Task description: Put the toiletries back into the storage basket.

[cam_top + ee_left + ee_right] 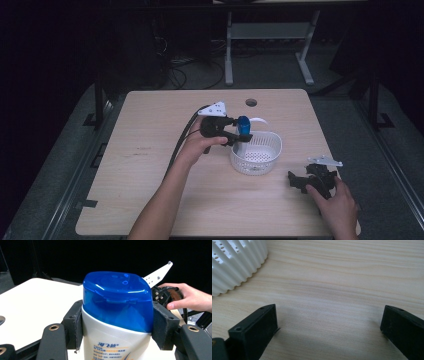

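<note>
A white bottle with a blue flip cap point(117, 302) stands upright between my left gripper's pads point(72, 327), which press on its neck from both sides. From the high view the bottle point(243, 127) hangs over the left rim of a white perforated basket point(265, 145), held by my left gripper point(235, 136). My right gripper point(295, 181) rests low on the table at the right, jaws wide apart with bare wood between them point(329, 332). The basket's ribbed wall point(237, 262) is at the upper left of the right gripper view.
The wooden table point(150, 165) has a cable hole point(251, 102) near its far edge. A person's right hand on the other gripper point(187, 297) appears behind the bottle. Dark floor and a metal desk frame point(270, 35) lie beyond the table.
</note>
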The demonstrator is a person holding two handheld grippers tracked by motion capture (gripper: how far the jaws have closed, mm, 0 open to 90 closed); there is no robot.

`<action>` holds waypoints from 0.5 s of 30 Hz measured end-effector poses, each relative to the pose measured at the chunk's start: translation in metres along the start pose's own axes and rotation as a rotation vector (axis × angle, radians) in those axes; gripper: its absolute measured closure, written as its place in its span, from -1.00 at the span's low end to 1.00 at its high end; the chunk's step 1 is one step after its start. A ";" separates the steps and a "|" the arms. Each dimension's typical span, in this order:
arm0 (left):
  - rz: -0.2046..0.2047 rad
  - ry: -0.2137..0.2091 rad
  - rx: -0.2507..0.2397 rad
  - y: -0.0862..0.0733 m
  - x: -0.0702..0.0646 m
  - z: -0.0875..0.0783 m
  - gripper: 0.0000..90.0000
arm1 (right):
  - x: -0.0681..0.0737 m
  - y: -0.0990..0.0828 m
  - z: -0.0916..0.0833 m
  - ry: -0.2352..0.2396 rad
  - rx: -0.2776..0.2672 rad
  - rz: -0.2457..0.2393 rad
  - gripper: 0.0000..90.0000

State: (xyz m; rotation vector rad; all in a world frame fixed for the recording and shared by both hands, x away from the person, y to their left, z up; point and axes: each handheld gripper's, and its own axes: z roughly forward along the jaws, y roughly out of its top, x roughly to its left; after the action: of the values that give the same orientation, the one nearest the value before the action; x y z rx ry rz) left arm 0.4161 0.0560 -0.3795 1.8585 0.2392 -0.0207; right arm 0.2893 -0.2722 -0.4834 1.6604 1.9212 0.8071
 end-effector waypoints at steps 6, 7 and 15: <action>-0.009 0.003 0.008 -0.008 0.003 0.002 -0.17 | 0.000 0.000 0.000 0.000 0.000 -0.001 -0.99; -0.013 0.003 0.011 -0.010 0.003 0.002 -0.17 | 0.000 0.000 0.000 0.000 0.001 -0.001 -0.99; -0.023 0.005 0.027 -0.018 0.005 0.005 -0.18 | 0.000 0.000 0.000 0.000 0.000 -0.001 -0.99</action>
State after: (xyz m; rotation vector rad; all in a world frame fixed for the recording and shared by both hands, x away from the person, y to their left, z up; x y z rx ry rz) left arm 0.4180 0.0576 -0.3988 1.8833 0.2646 -0.0348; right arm 0.2893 -0.2722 -0.4835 1.6595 1.9219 0.8059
